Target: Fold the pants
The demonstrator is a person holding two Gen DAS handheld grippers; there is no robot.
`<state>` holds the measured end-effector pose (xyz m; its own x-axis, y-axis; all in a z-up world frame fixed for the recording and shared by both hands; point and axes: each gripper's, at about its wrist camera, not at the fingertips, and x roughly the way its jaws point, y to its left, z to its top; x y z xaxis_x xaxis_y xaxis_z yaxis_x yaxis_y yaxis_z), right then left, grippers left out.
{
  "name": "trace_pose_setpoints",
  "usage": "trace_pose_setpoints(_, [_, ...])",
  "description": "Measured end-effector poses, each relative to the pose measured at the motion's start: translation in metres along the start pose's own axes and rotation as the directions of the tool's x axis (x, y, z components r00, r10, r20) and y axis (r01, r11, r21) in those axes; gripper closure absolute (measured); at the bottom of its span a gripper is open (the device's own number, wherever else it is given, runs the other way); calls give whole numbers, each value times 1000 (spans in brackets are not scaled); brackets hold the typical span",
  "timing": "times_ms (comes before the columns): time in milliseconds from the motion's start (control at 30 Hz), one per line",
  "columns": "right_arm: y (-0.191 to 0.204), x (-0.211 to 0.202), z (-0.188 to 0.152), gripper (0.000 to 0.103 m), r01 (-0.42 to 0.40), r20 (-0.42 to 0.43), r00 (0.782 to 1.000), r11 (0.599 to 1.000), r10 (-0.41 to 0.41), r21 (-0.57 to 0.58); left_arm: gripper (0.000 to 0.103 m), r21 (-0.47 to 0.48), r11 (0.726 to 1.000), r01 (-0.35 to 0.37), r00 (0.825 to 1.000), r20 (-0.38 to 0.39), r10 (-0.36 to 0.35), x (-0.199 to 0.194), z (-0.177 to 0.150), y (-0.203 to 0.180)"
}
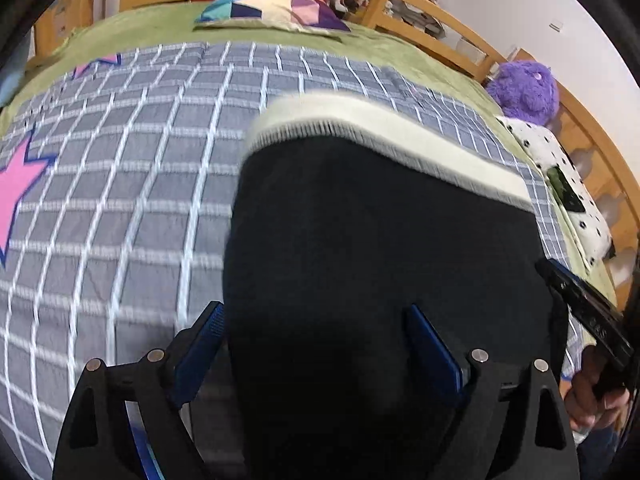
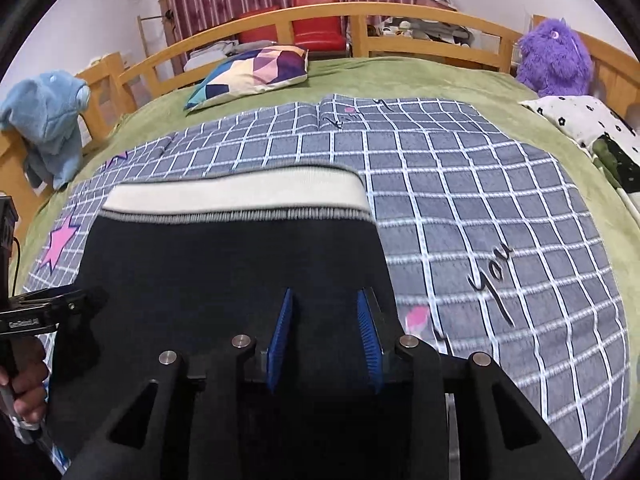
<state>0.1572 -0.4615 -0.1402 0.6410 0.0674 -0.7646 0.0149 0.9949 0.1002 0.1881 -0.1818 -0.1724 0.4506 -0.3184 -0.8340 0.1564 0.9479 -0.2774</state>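
Black pants (image 1: 360,248) with a cream waistband (image 1: 392,132) lie on the grey checked blanket (image 1: 120,200). My left gripper (image 1: 316,336) is open over the pants' near left part, its blue pads wide apart. My right gripper (image 2: 325,320) is open over the pants' (image 2: 224,264) near right part, its pads a smaller gap apart with dark fabric showing between them. The waistband (image 2: 236,192) points to the far side. Each gripper shows at the edge of the other's view: the right one (image 1: 584,312) and the left one (image 2: 52,308).
The blanket (image 2: 480,200) lies on a green bed cover (image 2: 400,76) inside a wooden bed frame (image 2: 320,12). A patterned pillow (image 2: 248,72) lies at the far end, a purple plush toy (image 2: 554,58) and a spotted pillow (image 2: 580,120) at the right, a blue plush toy (image 2: 48,116) at the left.
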Motion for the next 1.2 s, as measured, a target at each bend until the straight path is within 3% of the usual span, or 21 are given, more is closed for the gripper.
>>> trace_pose_setpoints(267, [-8,-38,-39,68,-16,-2,1000,998,16,53,12,43,999,15,1000,-17,-14,-18,-59,-12])
trace_pose_setpoints(433, [-1,-50,-61,58,10,-31,999,999,-9,40,12,52,998,28,999,21,-29,-31,-86,-12])
trace_pose_setpoints(667, [8,-58,-86,53,73,-50,996,997,-73,-3,12,62,996,71,997,36,-73,-36,-99,-9])
trace_pose_setpoints(800, [-2,-59,-96,49,55,-91,995,996,-48,72,14,53,994,92,996,4,-92,-40,-103,-9])
trace_pose_setpoints(967, [-5,-70,-96,48,74,-86,994,991,-65,109,19,82,995,53,998,24,-55,-47,-112,-14])
trace_pose_setpoints(1067, [-4,-75,-91,49,29,-127,992,992,-14,122,20,61,996,67,998,-4,-67,-47,-109,-10])
trace_pose_setpoints(1200, [4,-92,-81,49,20,-70,998,991,-11,132,23,54,997,64,998,-30,-62,-51,-112,-9])
